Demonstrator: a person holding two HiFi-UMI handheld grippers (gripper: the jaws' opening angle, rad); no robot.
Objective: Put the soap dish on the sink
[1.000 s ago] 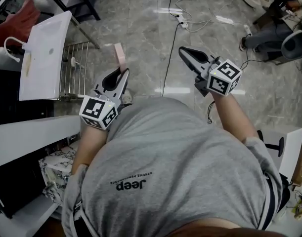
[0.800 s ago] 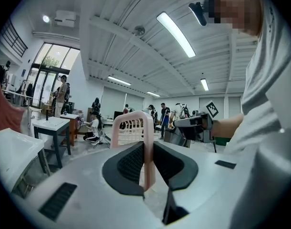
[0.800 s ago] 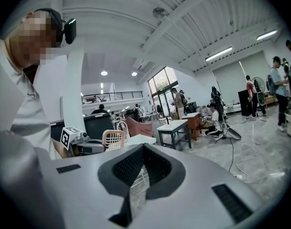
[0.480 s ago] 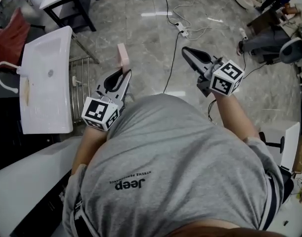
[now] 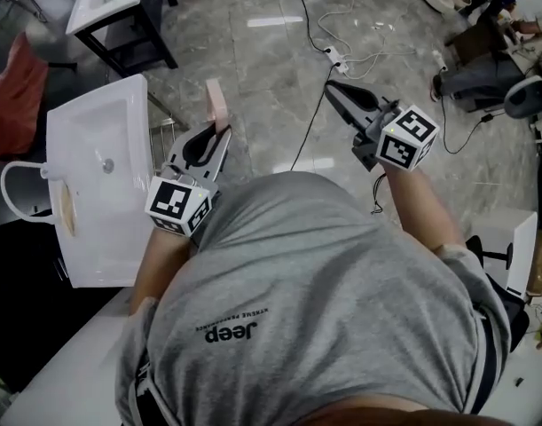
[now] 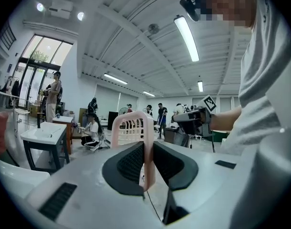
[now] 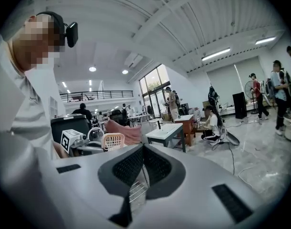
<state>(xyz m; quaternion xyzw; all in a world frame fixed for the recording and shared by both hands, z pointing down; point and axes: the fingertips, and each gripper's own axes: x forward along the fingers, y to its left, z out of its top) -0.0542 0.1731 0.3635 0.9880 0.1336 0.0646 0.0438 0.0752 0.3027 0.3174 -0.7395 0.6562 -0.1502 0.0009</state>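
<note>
Risk: slip. Left gripper (image 5: 219, 134) pinches pale pink slatted plastic soap dish (image 5: 216, 102) by one thin edge only, dish upright, jutting past jaw tips. Knock on rim of white ceramic sink (image 5: 89, 238) could twist it loose onto floor. Dish in air beside sink's right edge, not over it. Right gripper (image 5: 334, 91) closed, empty. Dish looks light, rigid, round-cornered, open-ribbed.

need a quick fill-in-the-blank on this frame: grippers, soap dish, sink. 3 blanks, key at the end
1. The left gripper grips the soap dish, which is ___ in colour.
2. The right gripper is empty, its jaws ___.
3. The white sink stands on the person's ___ side.

Missing words: pink; shut; left
</note>
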